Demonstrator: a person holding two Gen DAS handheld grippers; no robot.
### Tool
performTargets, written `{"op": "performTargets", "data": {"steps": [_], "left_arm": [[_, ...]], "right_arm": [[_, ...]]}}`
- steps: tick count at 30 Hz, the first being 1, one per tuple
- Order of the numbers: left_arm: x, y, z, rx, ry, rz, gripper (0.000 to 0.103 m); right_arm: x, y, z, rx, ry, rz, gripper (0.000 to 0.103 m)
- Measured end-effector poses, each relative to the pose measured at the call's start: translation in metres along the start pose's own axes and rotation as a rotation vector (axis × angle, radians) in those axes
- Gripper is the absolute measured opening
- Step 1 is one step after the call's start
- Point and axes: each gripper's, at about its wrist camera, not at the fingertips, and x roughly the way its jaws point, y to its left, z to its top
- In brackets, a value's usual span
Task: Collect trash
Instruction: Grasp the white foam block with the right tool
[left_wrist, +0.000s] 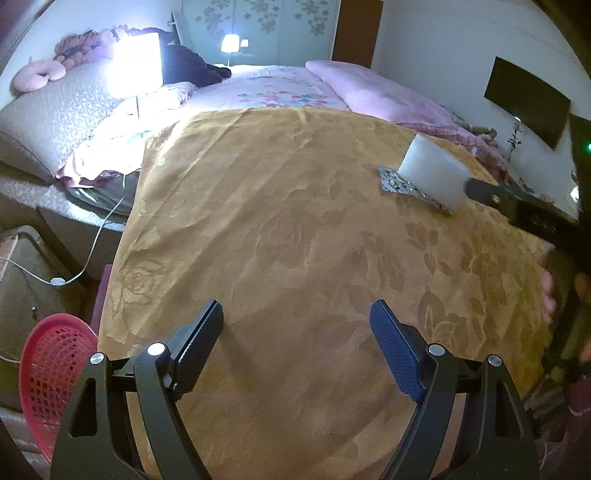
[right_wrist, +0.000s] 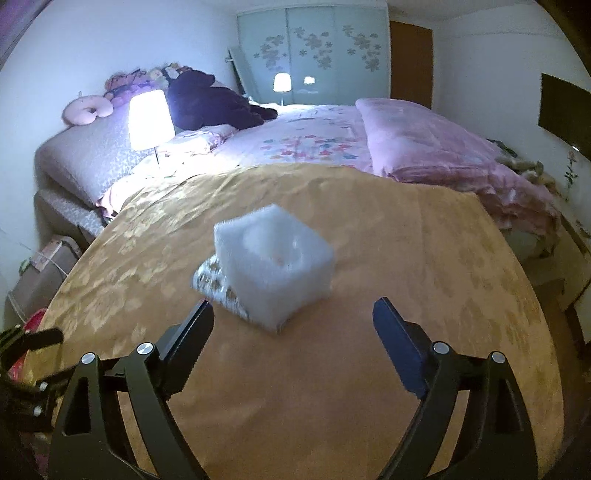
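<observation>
The foam block (right_wrist: 275, 267) sits on the tabletop (right_wrist: 406, 236) dead ahead of the right tongs (right_wrist: 293, 321), spread and empty; a wrapper, perhaps, lies beneath. Left tongs (left_wrist: 297, 332), also spread, are farther.

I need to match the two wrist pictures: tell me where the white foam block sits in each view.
Left wrist: the white foam block is at upper right, on the orange tablecloth, partly over a shiny patterned wrapper.
Right wrist: the block is central, just ahead of the open right gripper.
Shared landmark: the lit white bedside lamp.
</observation>
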Motion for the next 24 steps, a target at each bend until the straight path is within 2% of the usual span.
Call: {"op": "performTargets", "data": {"steps": [3,5,11,12,15,19,24], "left_arm": [[0.0,0.002,0.001,-0.005,-0.001,-0.007,0.079],[0.0,0.002,0.001,-0.003,-0.002,-0.008,0.079],[0.001,0.002,0.003,0.007,-0.004,-0.006,0.079],[0.001,0.003,0.003,0.006,-0.005,-0.006,0.079],[0.001,0.003,0.003,0.004,-0.005,-0.007,0.079],[0.001,0.002,0.005,0.006,-0.01,-0.005,0.079],[0.001,-0.001,0.012,0.007,-0.012,-0.018,0.079]], "right_arm": [[0.015,0.002,0.011,-0.025,0.012,0.027,0.087],[0.024,0.005,0.015,-0.046,0.02,0.039,0.093],[0.044,0.008,0.024,-0.081,0.034,0.061,0.094],[0.045,0.008,0.025,-0.081,0.038,0.062,0.093],[0.046,0.008,0.025,-0.088,0.047,0.074,0.076],[0.041,0.007,0.023,-0.068,0.045,0.079,0.075],[0.016,0.006,0.017,-0.043,0.0,0.076,0.074]]}}
